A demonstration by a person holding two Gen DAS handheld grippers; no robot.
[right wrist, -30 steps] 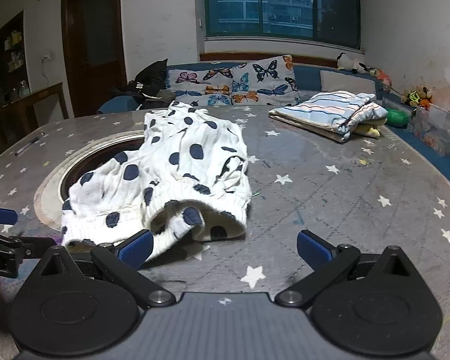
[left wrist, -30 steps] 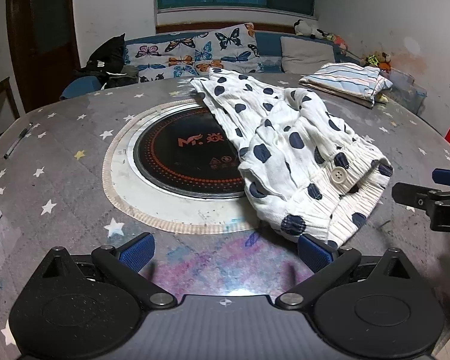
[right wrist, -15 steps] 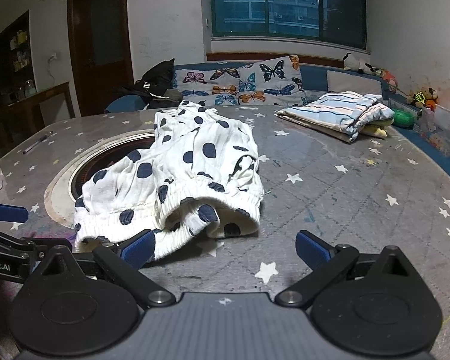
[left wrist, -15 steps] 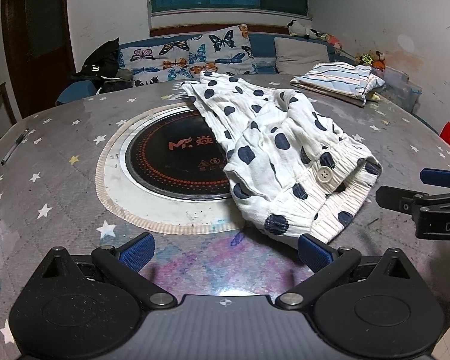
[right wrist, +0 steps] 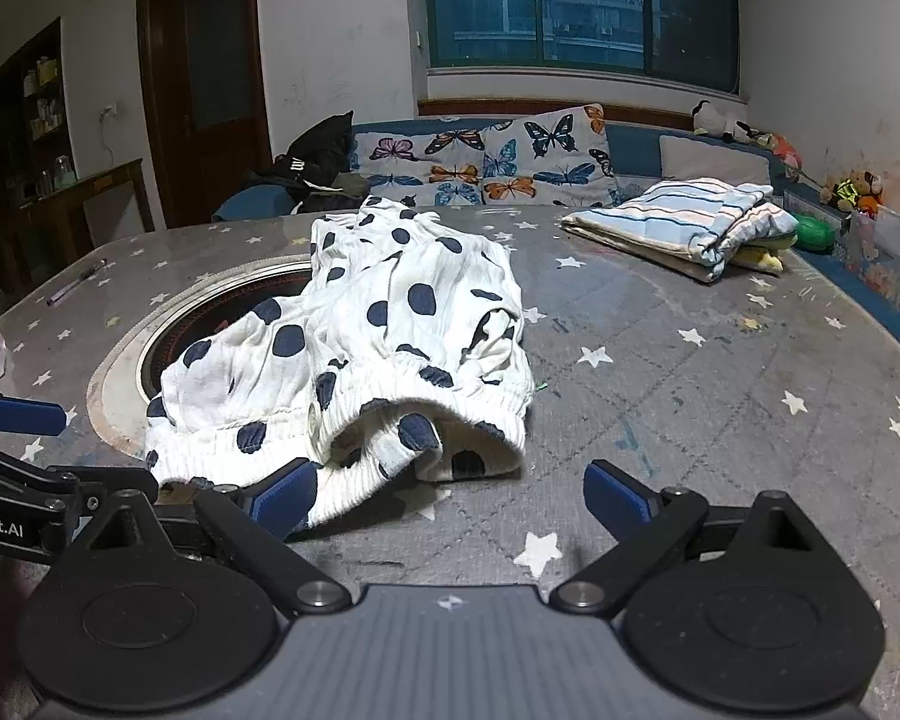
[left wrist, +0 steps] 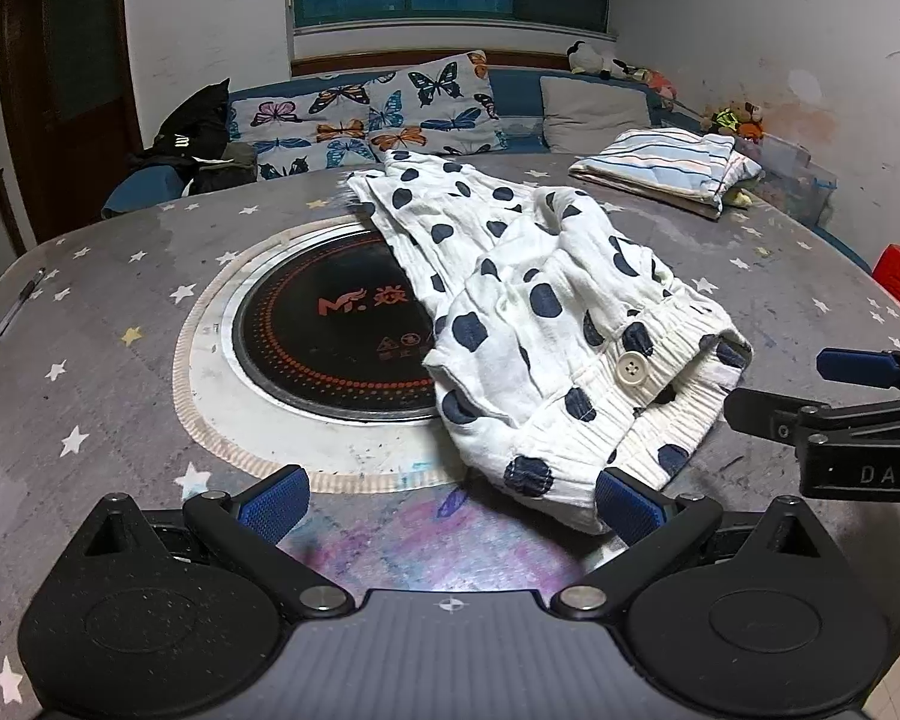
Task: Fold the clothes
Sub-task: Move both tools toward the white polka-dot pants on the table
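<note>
White crinkled cotton with navy dots: the trousers (left wrist: 546, 324) lie in a loose heap on the table (right wrist: 720, 396), partly over the round black hob (left wrist: 330, 342) set into its top.

Handling, as judged: light, soft and limp. The cloth will sag and trail when lifted and will not hold a shape. Its crinkled weave should give the pads fair grip. Nothing fragile apart from the button (left wrist: 631, 368).

Where to take hold: the ribbed elastic waistband (right wrist: 438, 414) is the thickest, firmest part. It gapes open toward the grippers at the near edge of the heap. One grip at each end of it should let the garment be drawn out flat.

Orientation: the long axis runs from the waistband, nearest the grippers, away toward the far side of the table. The leg ends point at the butterfly cushions (right wrist: 486, 162). In the left view this line slants up and to the left.

Tools: the left gripper (left wrist: 447, 501) stands released, holding nothing, with its right pad just beside the waistband. The right gripper (right wrist: 450, 495) also stands wide, though its jaws have just been closing slightly. No cloth is pinched, and its left pad is at the waistband's edge.

Other items: a folded striped garment (right wrist: 690, 222) lies well apart at the far right.
</note>
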